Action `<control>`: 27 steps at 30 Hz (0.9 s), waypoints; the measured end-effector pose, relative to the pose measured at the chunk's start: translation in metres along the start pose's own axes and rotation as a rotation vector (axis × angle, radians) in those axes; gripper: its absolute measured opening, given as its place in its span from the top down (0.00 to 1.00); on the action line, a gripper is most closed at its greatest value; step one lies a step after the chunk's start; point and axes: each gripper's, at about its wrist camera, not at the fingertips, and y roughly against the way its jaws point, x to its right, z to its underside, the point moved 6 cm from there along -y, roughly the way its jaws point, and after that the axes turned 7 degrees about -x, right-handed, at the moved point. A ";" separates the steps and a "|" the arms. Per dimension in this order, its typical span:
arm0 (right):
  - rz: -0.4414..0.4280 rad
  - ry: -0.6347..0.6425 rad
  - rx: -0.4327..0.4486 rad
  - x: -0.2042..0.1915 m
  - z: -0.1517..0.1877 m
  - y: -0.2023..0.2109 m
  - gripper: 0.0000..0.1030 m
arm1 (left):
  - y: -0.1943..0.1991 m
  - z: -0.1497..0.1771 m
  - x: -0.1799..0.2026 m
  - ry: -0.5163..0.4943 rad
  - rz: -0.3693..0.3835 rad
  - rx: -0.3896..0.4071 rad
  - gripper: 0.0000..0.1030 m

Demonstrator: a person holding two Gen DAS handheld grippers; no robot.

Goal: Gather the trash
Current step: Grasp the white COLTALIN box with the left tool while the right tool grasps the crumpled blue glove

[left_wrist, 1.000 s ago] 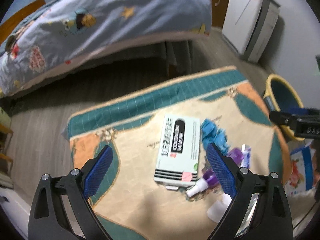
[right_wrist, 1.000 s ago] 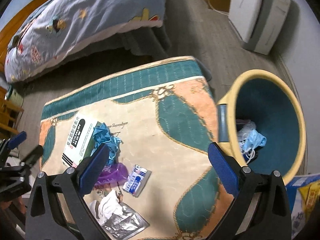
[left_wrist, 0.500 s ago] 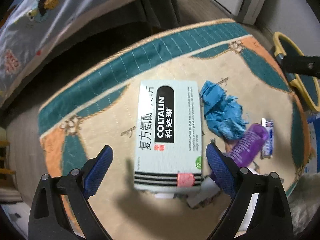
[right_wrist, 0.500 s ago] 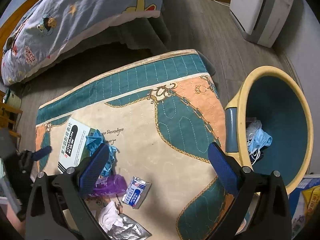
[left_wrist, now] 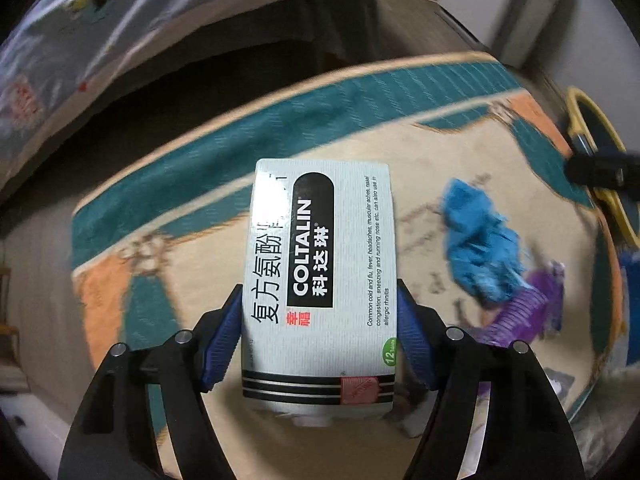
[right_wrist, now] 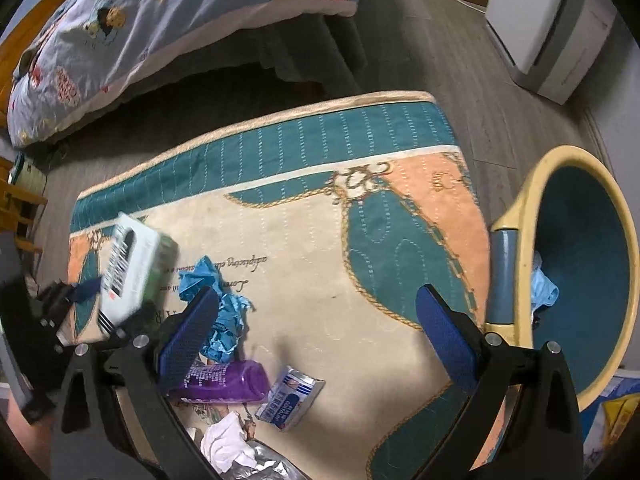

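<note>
A: Closing on the medicine box (left_wrist: 320,280), we have the left gripper (left_wrist: 320,332) clamped on its long sides; a second ago those jaws stood wide above it, and they have just been closing with the box between them.

B: Agreed. In the right wrist view the box (right_wrist: 132,268) looks tilted up off the rug (right_wrist: 300,280) near its left edge, so we judge it lifted, though the blur makes that uncertain.

A: That gives us one piece of trash in hand. The bin (right_wrist: 568,280) stands off the rug's right edge, with a pale blue mask already inside.

B: Our right gripper (right_wrist: 316,336) hangs released over the rug's near side, nothing between its pads.

A: Plenty remains there: the crumpled blue paper (right_wrist: 220,312), the purple bottle (right_wrist: 224,380), a small foil packet (right_wrist: 290,398) and white tissue (right_wrist: 228,440) at the near edge.

B: The rug is quilted, teal, cream and orange, lying on grey wood-look floor (right_wrist: 420,52). A bed (right_wrist: 160,28) with a cartoon quilt sits beyond its far edge, a white appliance (right_wrist: 548,24) at the far right.
</note>
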 end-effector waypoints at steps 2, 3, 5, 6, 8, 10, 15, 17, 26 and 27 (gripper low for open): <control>-0.003 0.020 -0.008 -0.006 0.001 -0.004 0.06 | 0.002 0.000 -0.015 0.053 -0.021 0.005 0.30; -0.010 0.035 -0.016 -0.012 0.003 -0.007 0.06 | 0.003 0.000 -0.020 0.068 -0.027 0.006 0.30; -0.017 0.056 -0.026 -0.019 0.005 -0.011 0.06 | 0.003 0.001 -0.032 0.106 -0.044 0.007 0.30; -0.016 0.071 -0.036 -0.024 0.007 -0.014 0.06 | 0.004 0.002 -0.037 0.122 -0.047 0.006 0.30; -0.022 0.095 -0.059 -0.034 0.010 -0.021 0.08 | 0.004 0.003 -0.047 0.156 -0.054 -0.001 0.30; -0.036 0.123 -0.095 -0.044 0.015 -0.029 0.17 | 0.004 0.004 -0.050 0.171 -0.057 -0.007 0.30; -0.043 0.194 -0.149 -0.064 0.024 -0.045 0.43 | 0.001 -0.004 -0.048 0.159 -0.053 -0.002 0.30; -0.091 0.190 -0.157 -0.068 0.024 -0.046 0.60 | 0.002 -0.003 -0.048 0.149 -0.050 0.002 0.30; -0.182 0.101 -0.073 -0.047 0.017 -0.008 0.69 | 0.009 0.003 -0.055 0.130 -0.036 0.044 0.30; -0.187 0.084 -0.053 -0.041 0.015 -0.001 0.69 | 0.011 0.002 -0.055 0.125 -0.032 0.054 0.30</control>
